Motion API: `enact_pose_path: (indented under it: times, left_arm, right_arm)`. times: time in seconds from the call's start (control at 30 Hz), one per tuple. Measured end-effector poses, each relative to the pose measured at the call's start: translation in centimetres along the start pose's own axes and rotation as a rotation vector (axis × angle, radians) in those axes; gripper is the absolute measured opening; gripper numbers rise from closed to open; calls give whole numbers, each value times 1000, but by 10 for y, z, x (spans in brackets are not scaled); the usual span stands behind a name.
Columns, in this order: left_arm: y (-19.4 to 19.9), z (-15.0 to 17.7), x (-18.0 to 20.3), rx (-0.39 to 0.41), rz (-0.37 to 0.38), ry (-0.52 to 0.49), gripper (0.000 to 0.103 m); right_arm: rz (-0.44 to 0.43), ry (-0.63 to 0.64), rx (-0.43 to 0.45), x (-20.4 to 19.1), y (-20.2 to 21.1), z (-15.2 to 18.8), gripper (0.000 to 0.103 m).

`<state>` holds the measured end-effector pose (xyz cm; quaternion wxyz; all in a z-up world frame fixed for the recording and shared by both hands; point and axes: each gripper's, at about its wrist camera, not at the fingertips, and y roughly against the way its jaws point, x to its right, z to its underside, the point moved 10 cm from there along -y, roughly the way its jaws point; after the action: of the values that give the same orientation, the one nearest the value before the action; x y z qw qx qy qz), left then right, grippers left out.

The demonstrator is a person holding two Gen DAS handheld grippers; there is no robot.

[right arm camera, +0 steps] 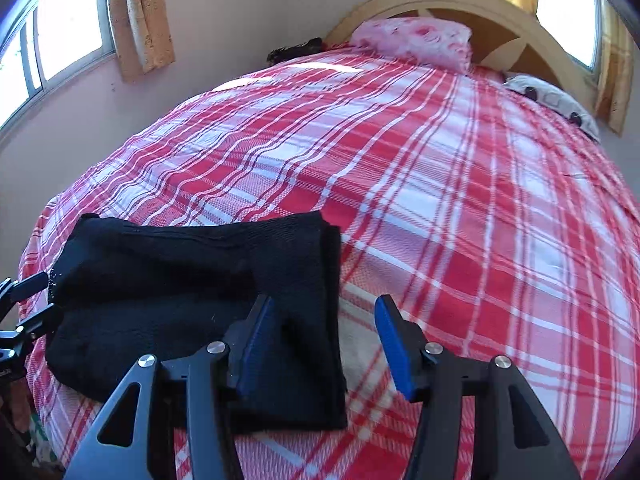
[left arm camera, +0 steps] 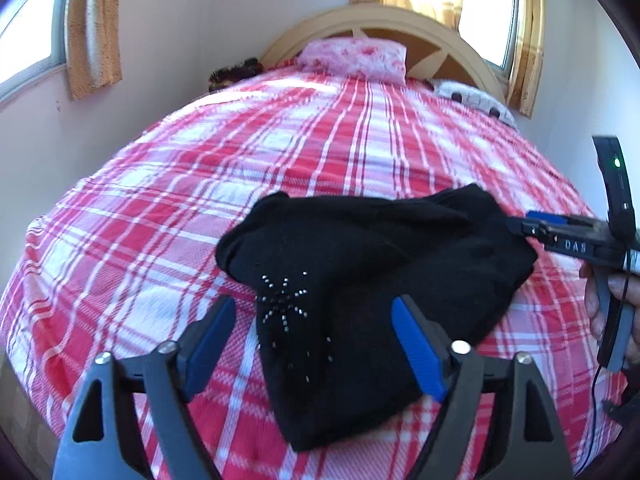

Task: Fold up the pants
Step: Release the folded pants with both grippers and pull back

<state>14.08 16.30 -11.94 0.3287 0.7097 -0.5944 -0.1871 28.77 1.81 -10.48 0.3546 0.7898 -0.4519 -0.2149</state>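
Black pants [left arm camera: 360,280], folded into a bundle, lie on the near end of a red plaid bed [left arm camera: 320,140]. The left gripper [left arm camera: 316,344] hovers over their beaded part, fingers spread wide, holding nothing. The right gripper [right arm camera: 320,344] straddles their far edge, also wide open and empty.

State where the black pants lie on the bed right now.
The black pants lie folded on the near end of the plaid bedspread, far from the pink pillow, with both open grippers just above them.
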Motion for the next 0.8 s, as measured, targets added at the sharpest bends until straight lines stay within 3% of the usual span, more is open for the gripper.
enact_pose_path:
  times: [0.1, 0.3, 0.8]
  left_arm:
    - [17, 2, 1, 39, -8, 13, 95]
    - [37, 6, 7, 65, -16, 10, 95]
    - [60, 8, 12, 103, -13, 21, 98]
  right_arm:
    - [21, -2, 38, -3, 27, 10, 57]
    - [16, 7, 96, -18, 70, 33, 59]
    - [-3, 0, 159, -35, 119, 45, 61]
